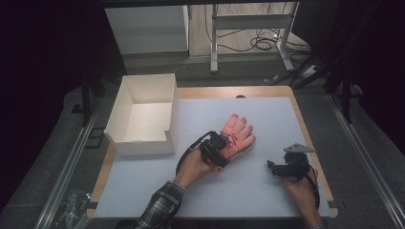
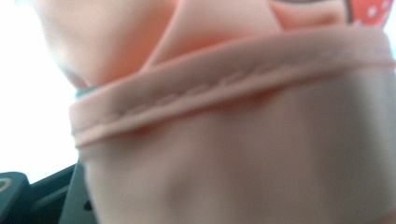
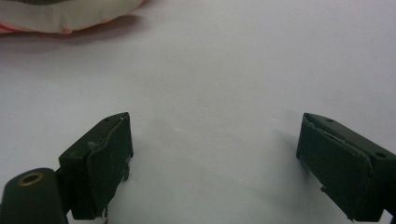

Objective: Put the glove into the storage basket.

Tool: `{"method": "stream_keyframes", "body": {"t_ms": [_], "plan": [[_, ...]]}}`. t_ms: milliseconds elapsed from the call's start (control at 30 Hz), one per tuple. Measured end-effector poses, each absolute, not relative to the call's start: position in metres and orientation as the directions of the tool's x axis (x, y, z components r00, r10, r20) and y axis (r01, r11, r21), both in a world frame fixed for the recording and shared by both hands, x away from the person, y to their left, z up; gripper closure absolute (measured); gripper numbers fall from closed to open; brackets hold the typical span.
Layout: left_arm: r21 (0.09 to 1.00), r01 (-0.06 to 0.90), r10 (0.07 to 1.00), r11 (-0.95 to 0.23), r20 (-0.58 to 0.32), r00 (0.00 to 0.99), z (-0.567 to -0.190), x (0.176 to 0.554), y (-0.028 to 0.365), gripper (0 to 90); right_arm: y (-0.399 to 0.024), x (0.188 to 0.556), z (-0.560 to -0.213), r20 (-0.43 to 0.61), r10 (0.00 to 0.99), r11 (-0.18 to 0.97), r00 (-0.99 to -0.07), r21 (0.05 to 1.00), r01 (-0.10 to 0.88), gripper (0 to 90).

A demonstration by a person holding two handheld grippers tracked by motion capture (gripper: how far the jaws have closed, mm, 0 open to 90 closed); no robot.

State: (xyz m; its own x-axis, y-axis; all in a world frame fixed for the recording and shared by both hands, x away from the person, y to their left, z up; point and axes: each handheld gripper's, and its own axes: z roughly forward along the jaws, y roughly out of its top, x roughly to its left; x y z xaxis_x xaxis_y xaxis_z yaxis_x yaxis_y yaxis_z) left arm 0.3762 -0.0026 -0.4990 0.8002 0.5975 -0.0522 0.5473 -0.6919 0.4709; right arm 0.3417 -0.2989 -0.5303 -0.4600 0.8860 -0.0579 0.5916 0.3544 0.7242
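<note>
Two grippers work apart: the left gripper (image 1: 228, 147) pinches the pink glove's (image 1: 239, 131) cuff, likely to lift it toward the box (image 1: 143, 114); the right gripper (image 1: 273, 167) rests spread, empty.

glove (image 1: 237, 130): pink, flat, fingers spread pointing away
cuff (image 2: 224, 79): stitched hem, red spotted patch
position: mid surface, right of white box (image 1: 143, 114)

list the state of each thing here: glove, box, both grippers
glove: lying flat on the white mat, fingers spread, cuff at the left gripper
box: open on top, empty, upright at the mat's left edge
left gripper: at the glove's cuff; jaws hidden by fabric
right gripper: open, empty, jaws resting on the mat
</note>
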Motion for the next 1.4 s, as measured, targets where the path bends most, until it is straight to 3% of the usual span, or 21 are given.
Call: {"method": "stream_keyframes", "body": {"t_ms": [733,1400], "plan": [[0.526,0.569,0.656,-0.632,-0.027,0.754,-0.429,0.39,0.029,40.8,-0.299,0.342,-0.531,-0.057,0.886,0.354,-0.461,0.725,0.591,11.0],[0.548,0.641,0.751,-0.537,-0.036,0.66,-0.378,0.407,0.083,40.7,-0.299,0.342,-0.531,-0.062,0.884,0.359,-0.463,0.726,0.587,11.1]]}}
